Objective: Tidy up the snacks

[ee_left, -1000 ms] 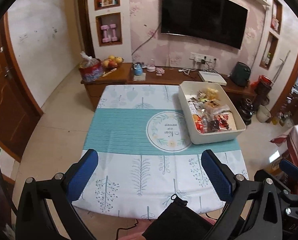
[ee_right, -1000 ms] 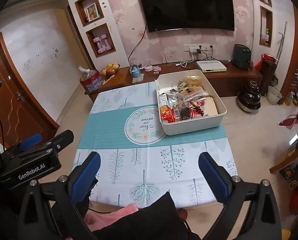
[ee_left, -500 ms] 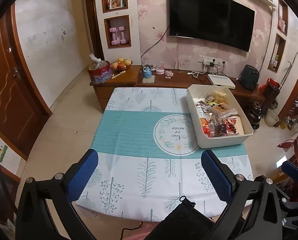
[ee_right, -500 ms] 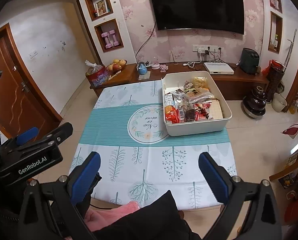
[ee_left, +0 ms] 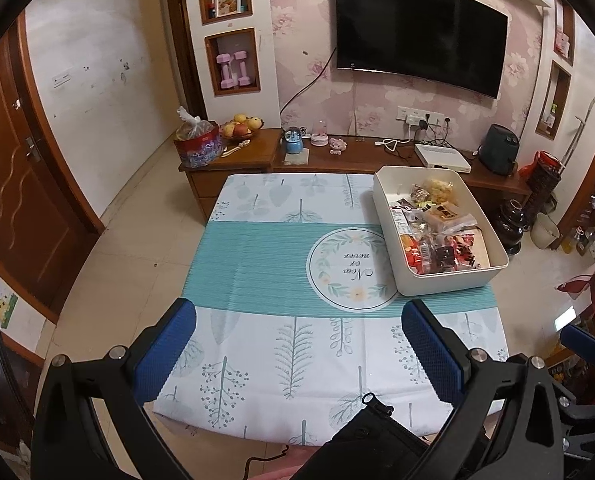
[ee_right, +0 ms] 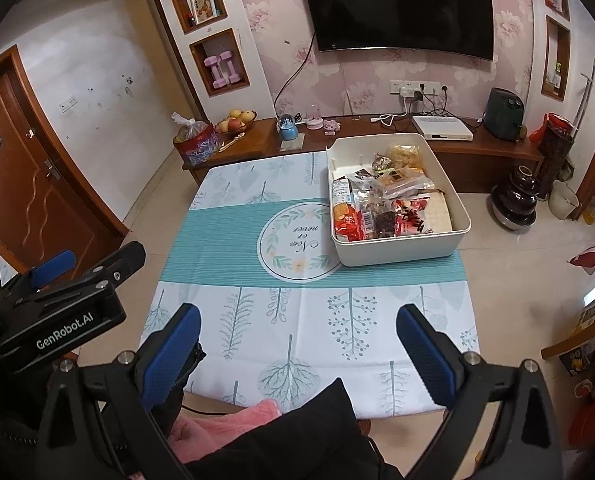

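A cream plastic bin (ee_left: 449, 284) (ee_right: 401, 254) sits on the right side of the table, filled with several snack packets (ee_left: 437, 236) (ee_right: 381, 204) in red, orange and clear wrappers. The table wears a white and teal leaf-print cloth (ee_left: 281, 256) (ee_right: 233, 240). My left gripper (ee_left: 297, 344) hangs open high above the table's near edge, nothing between its blue pads. My right gripper (ee_right: 297, 340) is also open and empty, held back from the near edge. The left gripper's body (ee_right: 65, 304) shows at the left of the right wrist view.
Behind the table runs a low wooden TV cabinet (ee_left: 337, 156) with a fruit bowl (ee_left: 241, 126), a red bag (ee_left: 197, 144) and a white box (ee_left: 441, 156). A wall TV (ee_left: 417, 48) hangs above. A dark sleeve (ee_right: 281, 436) lies at the near edge. A brown door (ee_left: 13, 200) stands left.
Both grippers have risen and tilted up, so the table and bin sit lower and farther in view. Both stay open and empty.
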### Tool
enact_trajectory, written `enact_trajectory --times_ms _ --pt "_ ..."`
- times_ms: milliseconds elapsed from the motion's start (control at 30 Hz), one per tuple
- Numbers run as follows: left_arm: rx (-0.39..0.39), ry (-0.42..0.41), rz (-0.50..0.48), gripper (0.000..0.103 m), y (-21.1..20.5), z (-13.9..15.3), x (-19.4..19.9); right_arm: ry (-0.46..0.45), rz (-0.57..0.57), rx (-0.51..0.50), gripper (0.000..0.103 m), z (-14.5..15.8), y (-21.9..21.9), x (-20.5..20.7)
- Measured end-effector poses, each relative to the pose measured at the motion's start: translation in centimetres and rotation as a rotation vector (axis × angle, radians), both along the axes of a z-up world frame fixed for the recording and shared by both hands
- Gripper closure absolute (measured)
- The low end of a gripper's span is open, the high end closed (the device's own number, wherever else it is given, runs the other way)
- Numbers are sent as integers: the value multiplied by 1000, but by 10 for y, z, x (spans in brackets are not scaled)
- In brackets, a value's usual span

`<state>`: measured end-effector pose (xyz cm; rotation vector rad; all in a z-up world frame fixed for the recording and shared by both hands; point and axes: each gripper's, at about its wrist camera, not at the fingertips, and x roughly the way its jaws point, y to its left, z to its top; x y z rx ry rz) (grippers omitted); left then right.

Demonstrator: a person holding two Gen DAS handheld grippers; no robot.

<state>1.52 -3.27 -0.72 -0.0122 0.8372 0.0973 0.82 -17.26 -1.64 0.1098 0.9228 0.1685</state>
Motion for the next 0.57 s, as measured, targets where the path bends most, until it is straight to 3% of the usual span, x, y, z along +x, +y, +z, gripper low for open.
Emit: enact_trajectory --times_ms 567 --pt "6 18 -26 1 -12 -2 7 46 -21 7 4 -8 -14 4"
